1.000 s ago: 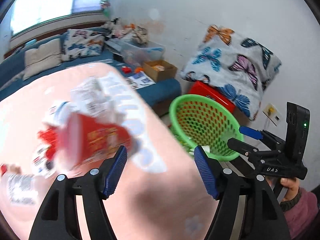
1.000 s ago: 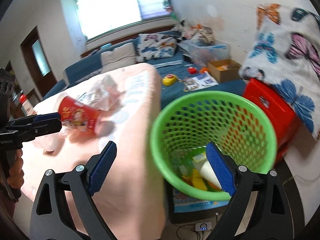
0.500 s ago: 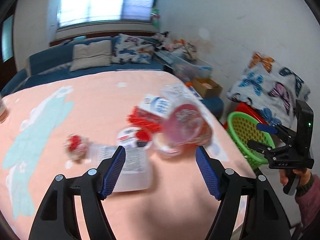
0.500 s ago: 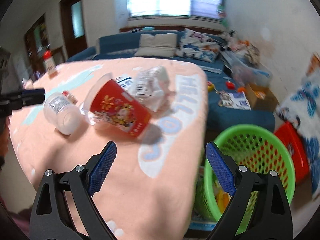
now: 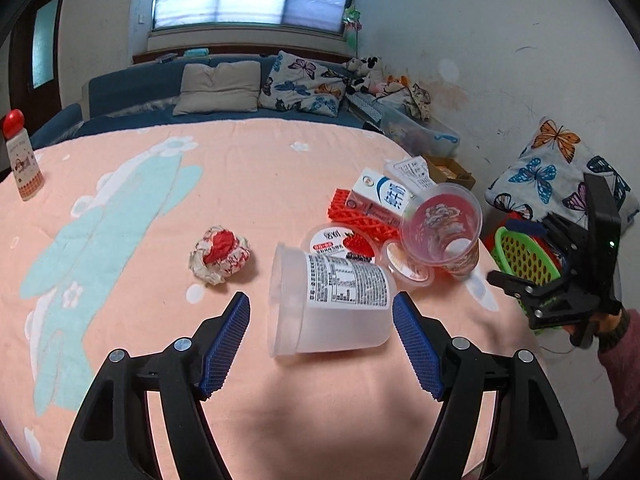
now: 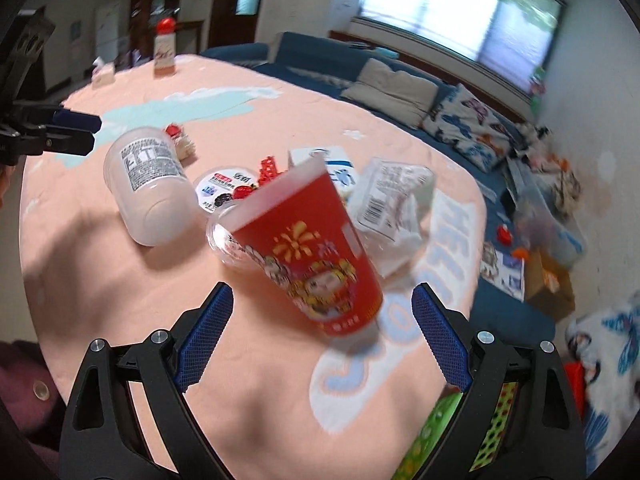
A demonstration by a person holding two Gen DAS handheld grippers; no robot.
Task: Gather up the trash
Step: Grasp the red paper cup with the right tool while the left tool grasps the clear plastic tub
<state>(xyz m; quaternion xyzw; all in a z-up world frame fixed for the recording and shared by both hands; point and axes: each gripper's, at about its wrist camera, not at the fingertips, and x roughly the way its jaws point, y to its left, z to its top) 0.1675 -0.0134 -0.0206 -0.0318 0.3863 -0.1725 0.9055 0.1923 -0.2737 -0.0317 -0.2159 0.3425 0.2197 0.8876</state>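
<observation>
Left wrist view: translucent labelled tub (image 5: 332,304) lies on its side

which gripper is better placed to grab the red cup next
Right. The right gripper is open with the red cup lying directly between and ahead of its fingers. The left gripper is lined up on the clear tub instead.

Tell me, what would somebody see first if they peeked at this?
Probably the tipped red plastic cup with cartoon print, lying just ahead of the open right hand-held gripper. Next, the frosted white plastic tub with a label, on its side between the open left hand-held gripper's fingers.
</observation>
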